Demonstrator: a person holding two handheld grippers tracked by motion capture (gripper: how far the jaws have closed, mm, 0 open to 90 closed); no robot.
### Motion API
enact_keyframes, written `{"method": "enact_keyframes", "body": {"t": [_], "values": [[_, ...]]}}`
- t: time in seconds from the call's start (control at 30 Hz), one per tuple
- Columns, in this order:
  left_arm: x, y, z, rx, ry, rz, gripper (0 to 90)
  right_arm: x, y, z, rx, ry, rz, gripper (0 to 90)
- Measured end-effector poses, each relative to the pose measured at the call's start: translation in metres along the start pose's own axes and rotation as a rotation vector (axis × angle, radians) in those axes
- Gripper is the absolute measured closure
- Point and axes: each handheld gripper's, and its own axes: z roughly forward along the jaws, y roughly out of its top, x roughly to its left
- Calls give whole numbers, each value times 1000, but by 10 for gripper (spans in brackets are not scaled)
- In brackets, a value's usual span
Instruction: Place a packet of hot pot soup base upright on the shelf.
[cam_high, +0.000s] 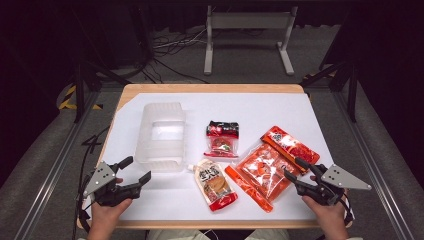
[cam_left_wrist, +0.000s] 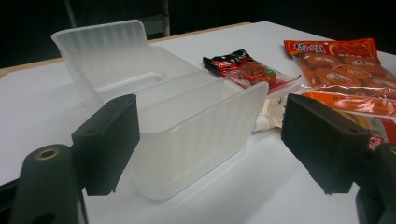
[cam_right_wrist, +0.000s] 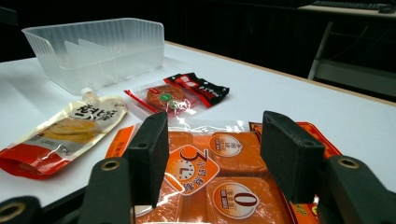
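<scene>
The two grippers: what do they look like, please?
Both are black. The left gripper and the right gripper each carry a grey three-cornered plate with small holes on top. Their fingers are flat, blocky black pads on arms with round brass-ringed holes. Dark cables trail back.

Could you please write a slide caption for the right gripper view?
Open right claw poised over the orange snack pack, with spouted pouch and clear bin beyond.

— What do we see on the table?
— We find the bin at left, the small packet to its right, the spouted pouch before that, the large packet farthest right.
</scene>
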Motion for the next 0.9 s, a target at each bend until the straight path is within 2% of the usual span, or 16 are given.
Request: {"method": "enact_keyframes", "body": {"t": [0.23, 0.53, 0.9], "values": [[-3, 1, 3, 12, -3, 12, 202, -7, 6, 0, -6, -21, -4, 419], [-5, 1, 6, 18, -3, 25, 202, -26, 11, 8, -2, -46, 35, 393], [-5, 1, 8, 15, -3, 28, 201, -44, 15, 11, 6, -68, 78, 378]]}}
